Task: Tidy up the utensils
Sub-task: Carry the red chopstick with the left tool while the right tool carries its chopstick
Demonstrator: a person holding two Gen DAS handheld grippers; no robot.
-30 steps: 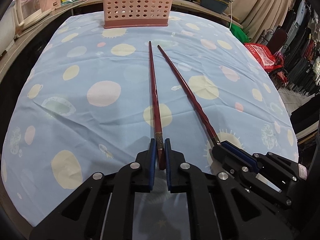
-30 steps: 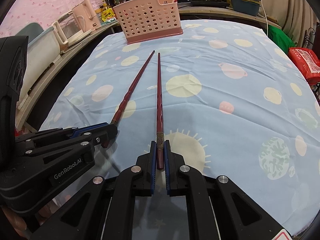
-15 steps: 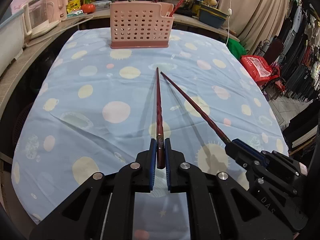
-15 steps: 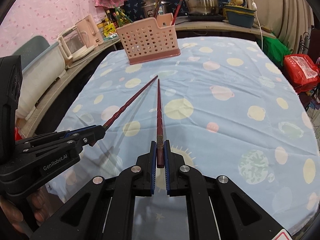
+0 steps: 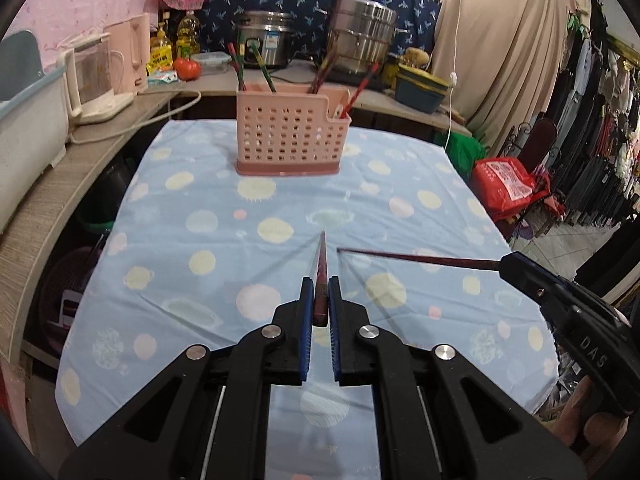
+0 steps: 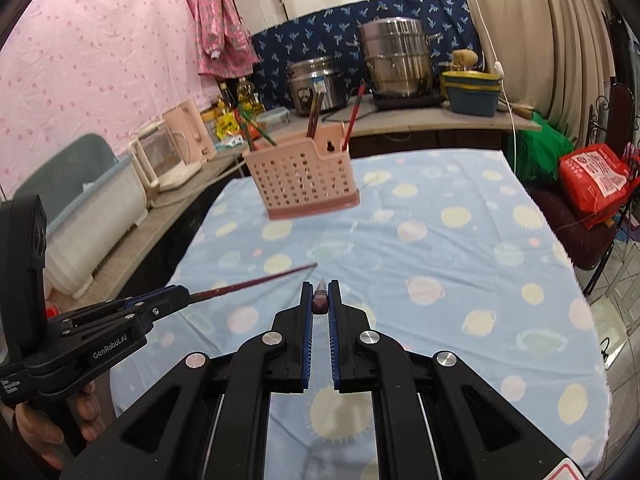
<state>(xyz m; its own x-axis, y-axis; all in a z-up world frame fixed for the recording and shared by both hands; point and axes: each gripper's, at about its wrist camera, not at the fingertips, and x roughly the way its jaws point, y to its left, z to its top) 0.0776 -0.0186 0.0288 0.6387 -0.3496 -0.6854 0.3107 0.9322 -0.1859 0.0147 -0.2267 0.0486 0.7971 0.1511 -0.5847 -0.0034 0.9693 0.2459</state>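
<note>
above the spotted tablecloth [image 5: 200, 220], the left claw [image 5: 319, 300] and right claw [image 6: 320, 300] are each pinching one dark red chopstick [image 5: 321, 276], carrying both toward the pink basket [image 5: 290, 136]; next, aiming tips into a compartment.

Pale blue tablecloth [image 5: 192, 280] dotted with cream and pink circles. A perforated salmon-pink basket [image 5: 289, 138] on a darker pink base. Two dark red chopsticks [image 5: 420, 258], black grippers [image 5: 321, 300] with blue pads [image 5: 306, 320]. Navy leaf-print cloth [image 6: 332, 40] behind.

Two dark red chopsticks [image 5: 320, 276] [image 6: 256, 283] — one per gripper. One pink holder [image 5: 290, 134]. Two steel pots [image 5: 264, 45] [image 5: 362, 38] — behind.
</note>
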